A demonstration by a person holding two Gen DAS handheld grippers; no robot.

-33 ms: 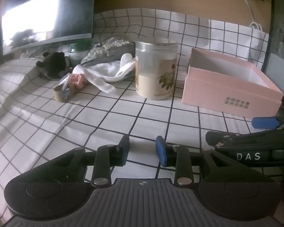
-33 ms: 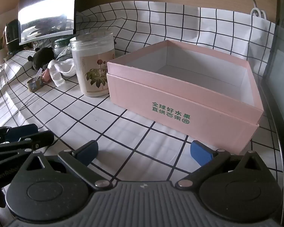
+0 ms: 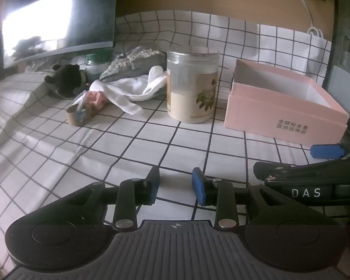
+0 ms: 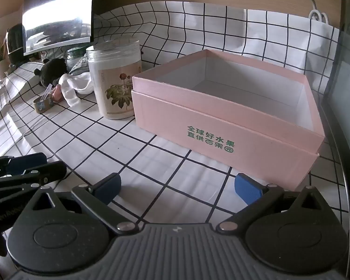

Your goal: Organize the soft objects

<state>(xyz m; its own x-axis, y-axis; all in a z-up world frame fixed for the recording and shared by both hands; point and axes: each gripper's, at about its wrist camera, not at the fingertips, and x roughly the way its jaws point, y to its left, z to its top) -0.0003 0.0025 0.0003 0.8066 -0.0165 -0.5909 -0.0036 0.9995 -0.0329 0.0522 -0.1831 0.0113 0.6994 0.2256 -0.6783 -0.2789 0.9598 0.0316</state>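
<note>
Left wrist view: white cloth (image 3: 130,91) lies at eleven o'clock, well beyond the left gripper (image 3: 175,184), fingers narrowly parted and empty; right gripper (image 4: 177,186) gapes wide, empty, facing the pink box (image 4: 221,126).

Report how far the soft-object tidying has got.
Nothing looks done: the pink box is empty. Nothing in hand: left gripper and right gripper hold nothing. Left to move: white cloth, dark plush toy and patterned fabric beyond the jar.

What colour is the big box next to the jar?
Pink outside, white inside, with green writing on the front. The box shows best in the right wrist view.
</note>
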